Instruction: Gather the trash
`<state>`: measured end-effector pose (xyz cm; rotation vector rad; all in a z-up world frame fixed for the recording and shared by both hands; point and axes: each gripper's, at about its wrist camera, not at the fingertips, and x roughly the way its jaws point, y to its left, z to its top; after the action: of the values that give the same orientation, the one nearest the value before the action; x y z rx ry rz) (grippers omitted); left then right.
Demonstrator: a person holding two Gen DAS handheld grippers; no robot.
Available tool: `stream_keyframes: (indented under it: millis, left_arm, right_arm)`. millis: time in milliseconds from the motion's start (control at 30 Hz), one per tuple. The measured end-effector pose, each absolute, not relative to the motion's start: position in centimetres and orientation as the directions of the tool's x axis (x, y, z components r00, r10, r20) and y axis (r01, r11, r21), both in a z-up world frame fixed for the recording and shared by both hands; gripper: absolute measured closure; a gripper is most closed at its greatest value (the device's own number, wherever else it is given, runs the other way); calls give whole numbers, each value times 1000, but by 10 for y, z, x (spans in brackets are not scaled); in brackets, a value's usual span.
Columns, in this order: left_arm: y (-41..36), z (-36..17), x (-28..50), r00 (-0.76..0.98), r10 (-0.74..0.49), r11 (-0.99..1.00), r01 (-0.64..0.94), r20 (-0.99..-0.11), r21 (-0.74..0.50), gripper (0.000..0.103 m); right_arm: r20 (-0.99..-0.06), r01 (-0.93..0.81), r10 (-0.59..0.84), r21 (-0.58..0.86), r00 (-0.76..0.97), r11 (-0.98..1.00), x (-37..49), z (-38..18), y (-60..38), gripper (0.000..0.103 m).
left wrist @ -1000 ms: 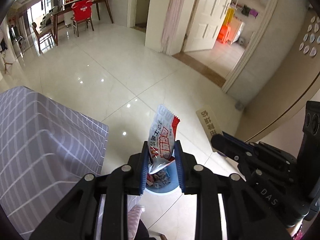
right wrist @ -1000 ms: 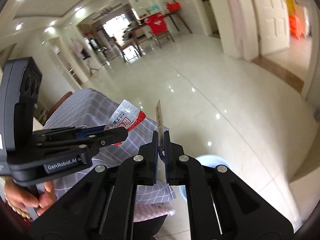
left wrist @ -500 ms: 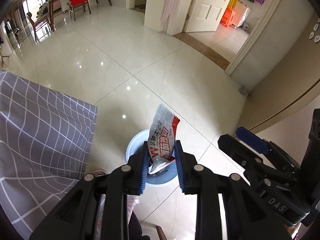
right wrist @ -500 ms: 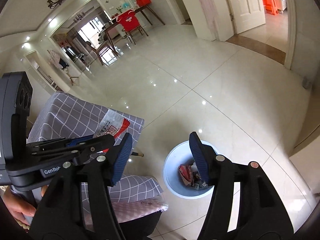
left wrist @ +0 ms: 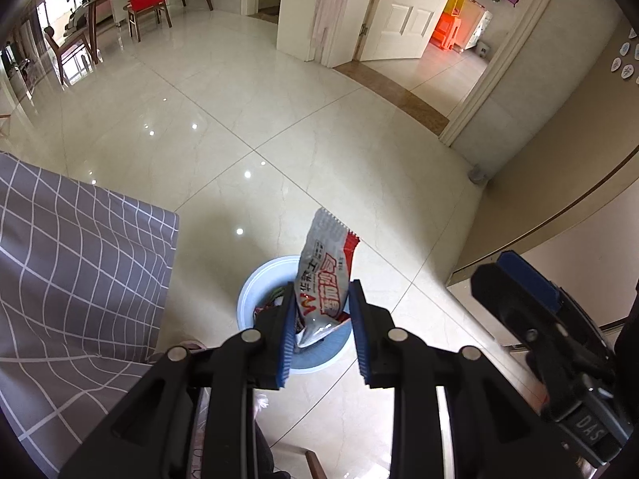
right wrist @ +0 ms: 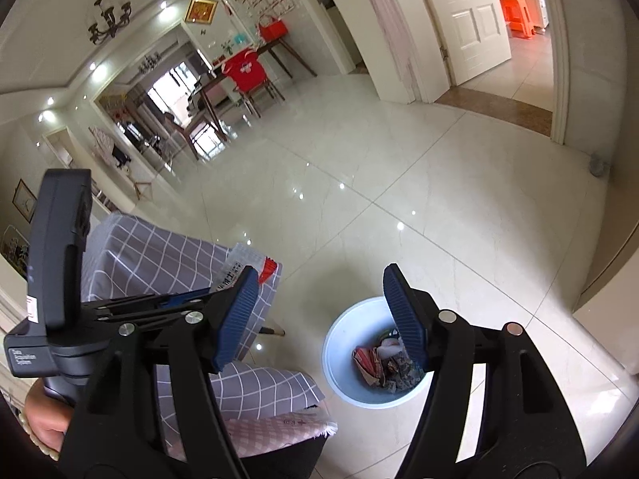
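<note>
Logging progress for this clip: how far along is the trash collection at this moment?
Done: the bin on the floor already holds crumpled wrappers, and the right gripper is empty, its fingers opening with nothing between them. In hand: the left gripper pinches a snack wrapper above the bin. Left: letting that wrapper drop in. Whether more trash remains elsewhere is not visible.
</note>
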<state>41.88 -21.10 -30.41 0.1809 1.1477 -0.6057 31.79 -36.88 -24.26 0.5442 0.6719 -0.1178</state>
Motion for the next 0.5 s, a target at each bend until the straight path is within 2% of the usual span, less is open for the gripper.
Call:
stream_keyframes:
  millis: [33,67,100,167,333,500]
  left_arm:
    - [-211,-302,419,275,-364,827,536,-890,-173,77]
    - [-212,-301,418,276,-369,826,535,-888,-177,71]
    - [-212,-300,419,274,-373,826,533,-886,-183,47]
    - [-208,-300,419,284,-364,840,512,-887,-180,16]
    - [-196,-286,415,312,-355,859,481,-881,-176,16]
    - [-179,-258,398,393,-324,876,468,-861,-116,16]
  right_arm:
    - [-616,280,58,437,786,855,316,-241,-369,39]
    - [-610,286,47,436,791,853,314,-239,-370,39]
    - [-604,290,41,440,796,850,311,-237,-371,39]
    - [-597,300,32,448,802,842,306,-235,-373,38]
    - [-593,303,41,468,804,830,297,-233,-377,38]
    - [-584,286,54,474,810,833,286,-223,-369,38]
